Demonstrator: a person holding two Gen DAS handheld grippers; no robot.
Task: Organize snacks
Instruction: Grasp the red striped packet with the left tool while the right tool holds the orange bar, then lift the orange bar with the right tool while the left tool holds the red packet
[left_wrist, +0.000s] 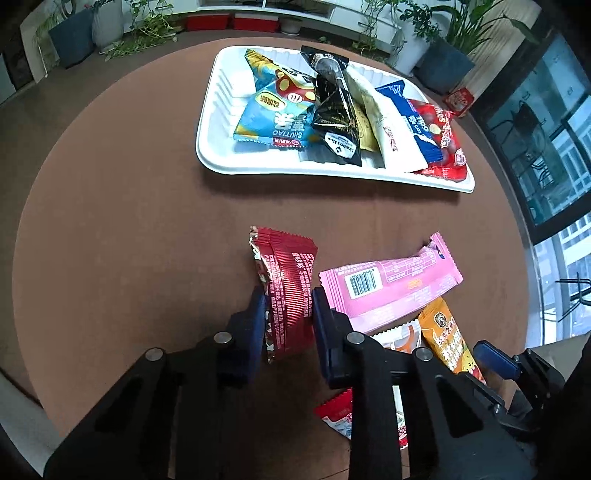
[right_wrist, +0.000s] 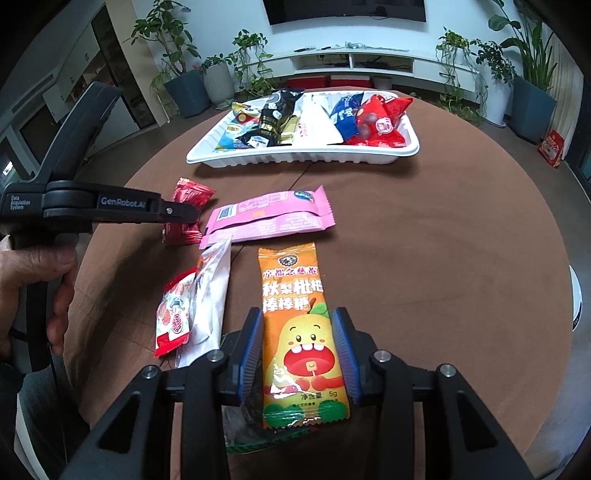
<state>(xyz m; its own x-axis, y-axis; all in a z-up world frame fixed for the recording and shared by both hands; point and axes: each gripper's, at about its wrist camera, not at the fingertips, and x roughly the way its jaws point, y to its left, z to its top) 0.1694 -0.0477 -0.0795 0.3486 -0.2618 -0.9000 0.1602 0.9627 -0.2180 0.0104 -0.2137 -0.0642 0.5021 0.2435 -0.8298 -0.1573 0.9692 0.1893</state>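
Crinkled red foil packet (left_wrist: 286, 291) sits between left tongs (left_wrist: 288, 314), pads pressing its sides: clenched on it, on brown cloth-covered desk (left_wrist: 129, 221). Right tongs (right_wrist: 297, 350) straddle glossy orange lollipop packet (right_wrist: 299, 332), apparently gripping it. Step in hand: pickup of loose snacks. Next move probably calls for lift and carry to white ribbed plastic tray (left_wrist: 207, 147), already crowded with packets. Flat pink wrapper (left_wrist: 388, 288) waits just beside red one.
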